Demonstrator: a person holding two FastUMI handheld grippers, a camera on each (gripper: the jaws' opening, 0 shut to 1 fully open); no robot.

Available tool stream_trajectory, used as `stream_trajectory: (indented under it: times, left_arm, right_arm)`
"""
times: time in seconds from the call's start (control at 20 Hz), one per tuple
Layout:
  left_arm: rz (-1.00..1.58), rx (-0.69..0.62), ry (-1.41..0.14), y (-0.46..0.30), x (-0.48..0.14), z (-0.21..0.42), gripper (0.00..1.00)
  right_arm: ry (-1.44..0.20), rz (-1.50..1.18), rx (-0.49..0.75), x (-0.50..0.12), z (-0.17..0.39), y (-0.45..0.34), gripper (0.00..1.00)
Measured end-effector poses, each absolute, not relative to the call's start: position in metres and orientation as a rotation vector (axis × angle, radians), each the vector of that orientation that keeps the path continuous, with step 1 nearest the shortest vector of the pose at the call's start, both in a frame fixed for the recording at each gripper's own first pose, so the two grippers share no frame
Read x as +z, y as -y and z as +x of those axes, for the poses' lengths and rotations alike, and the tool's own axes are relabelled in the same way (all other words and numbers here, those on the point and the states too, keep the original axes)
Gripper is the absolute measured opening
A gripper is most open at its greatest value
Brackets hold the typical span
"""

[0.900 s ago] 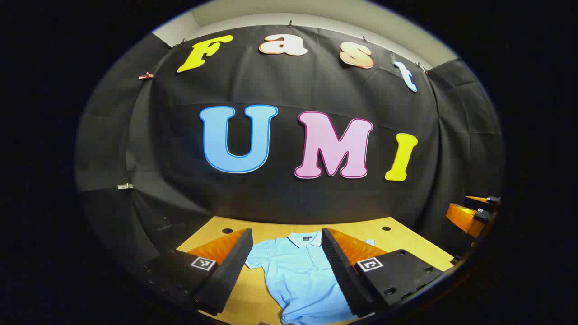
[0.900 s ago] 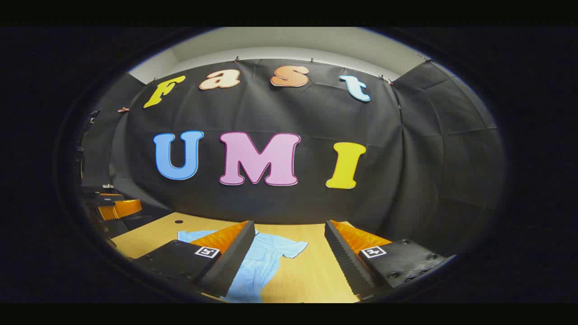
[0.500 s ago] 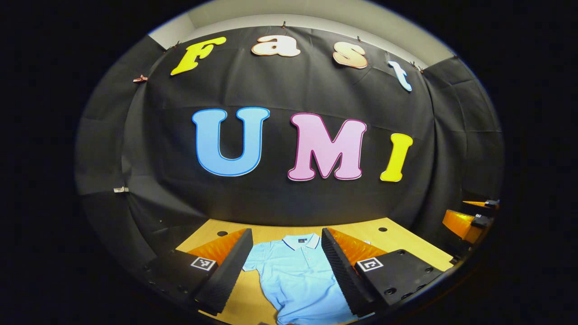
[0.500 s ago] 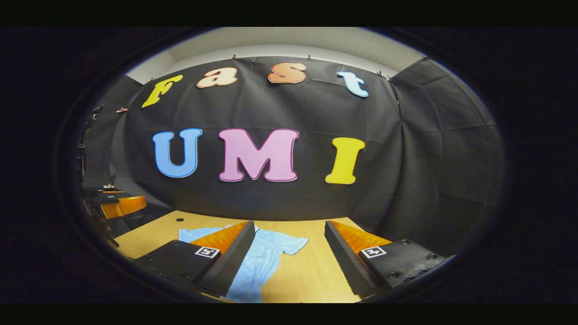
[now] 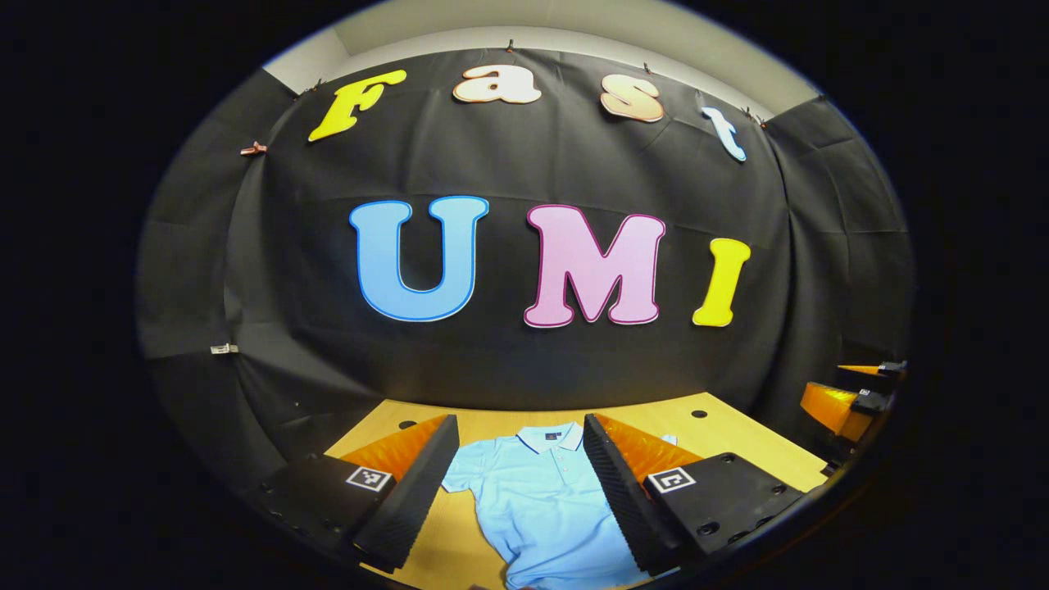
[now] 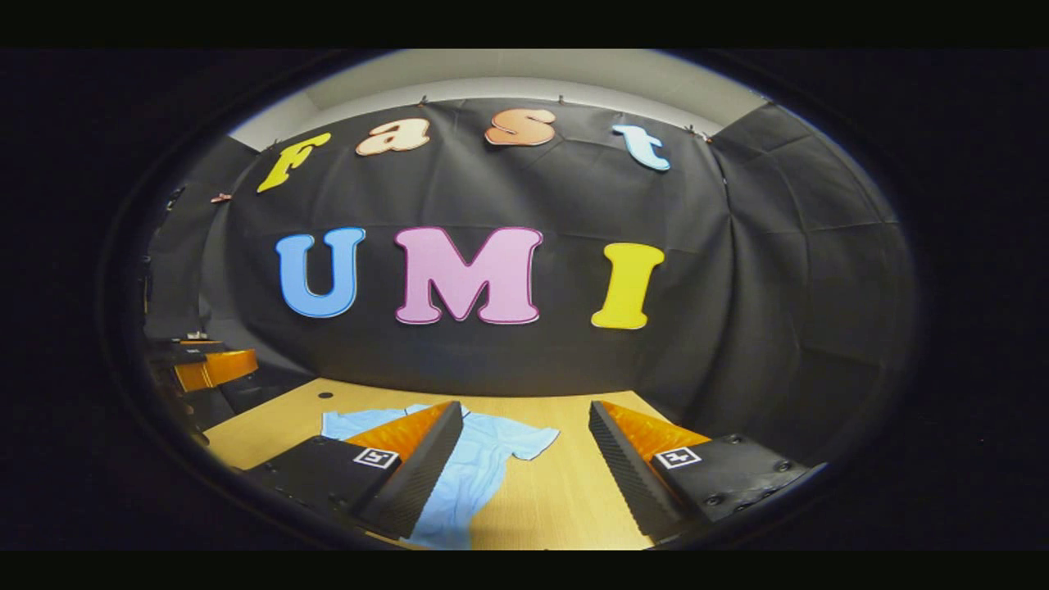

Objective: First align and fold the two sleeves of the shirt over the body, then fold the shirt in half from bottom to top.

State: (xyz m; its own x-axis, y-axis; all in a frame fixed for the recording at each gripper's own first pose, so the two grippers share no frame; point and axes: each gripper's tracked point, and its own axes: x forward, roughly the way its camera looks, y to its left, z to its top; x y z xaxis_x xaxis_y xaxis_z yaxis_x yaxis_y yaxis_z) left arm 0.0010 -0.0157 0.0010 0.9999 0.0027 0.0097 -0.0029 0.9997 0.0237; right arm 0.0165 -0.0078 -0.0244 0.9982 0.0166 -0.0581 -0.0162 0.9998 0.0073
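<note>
Wooden table [image 5: 737, 438] against black cloth wall [image 5: 524, 360]. Left gripper [image 5: 518, 434]: fingers apart, holding nothing, above shirt [image 5: 533, 500], which lies flat, collar toward wall. Right gripper [image 6: 524, 418]: fingers apart, holding nothing, over bare table; shirt sleeve [image 6: 516, 438] between them, toward its left finger. Right gripper at the left gripper view's right edge.

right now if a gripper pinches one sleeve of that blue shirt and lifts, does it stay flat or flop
Likely flops: the shirt is thin cloth lying creased on the table, so the sleeve should drape. It looks light, so the body may drag along. A push would probably bunch it rather than slide it whole.
</note>
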Motion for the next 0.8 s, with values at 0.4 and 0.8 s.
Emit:
stream_trajectory:
  times: [0.4,0.8]
  left_arm:
    - [0.041,0.104,-0.022,-0.010,-0.020,-0.001,0.98]
    - [0.051,0.206,-0.152,-0.027,-0.061,0.019,0.98]
  right_arm:
    - [-0.187,-0.045,0.006,-0.079,0.090,0.018,0.97]
    - [-0.363,-0.024,0.027,-0.155,0.196,0.023,0.97]
